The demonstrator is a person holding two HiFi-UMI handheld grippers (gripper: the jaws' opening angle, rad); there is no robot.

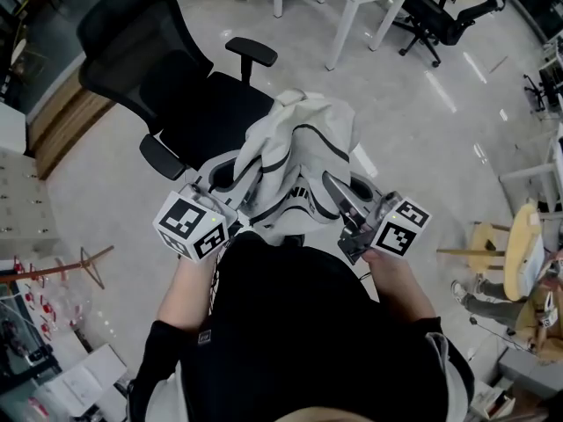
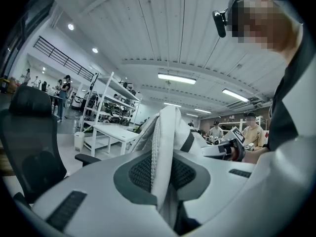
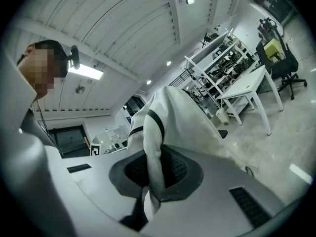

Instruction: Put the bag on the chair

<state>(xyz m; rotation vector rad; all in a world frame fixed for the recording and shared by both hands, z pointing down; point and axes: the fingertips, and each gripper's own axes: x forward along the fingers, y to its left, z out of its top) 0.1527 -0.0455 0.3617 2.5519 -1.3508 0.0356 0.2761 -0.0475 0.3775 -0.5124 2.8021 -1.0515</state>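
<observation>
Left claw clenched on fold of white bag. Right claw clamped on bag fabric too. Bag, black-striped, bunched between both claws at front edge of black chair seat; contact with seat unclear.

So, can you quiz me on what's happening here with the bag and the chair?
1. True or false: the white bag already rests on the chair.
2. How many grippers clamp the bag? A) none B) one C) two
3. Fill in: in the head view, the chair lies mostly to the bag's ____.
Key: 1 false, the grippers hold it up. 2 C, the left gripper and right gripper are each shut on it. 3 left.
</observation>
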